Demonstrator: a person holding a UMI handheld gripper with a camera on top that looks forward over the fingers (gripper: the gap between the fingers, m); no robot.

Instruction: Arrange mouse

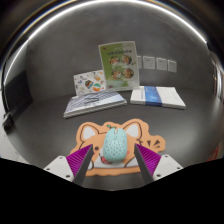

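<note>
A pale teal perforated mouse [113, 146] lies on an orange and cream animal-shaped mouse mat [95, 131] on the grey table. My gripper [112, 168] is open. The mouse stands between my fingers, with a gap on each side. The purple pads [80, 162] flank its rear half. The mouse's near end is hidden below the fingers' level.
Beyond the mat, a stack of papers [95, 103] lies to the left and a blue and white book [157, 96] to the right. A green-framed picture booklet [118, 64] stands against the wall, and a smaller one [88, 82] leans beside it. Wall sockets [160, 63] are at the back.
</note>
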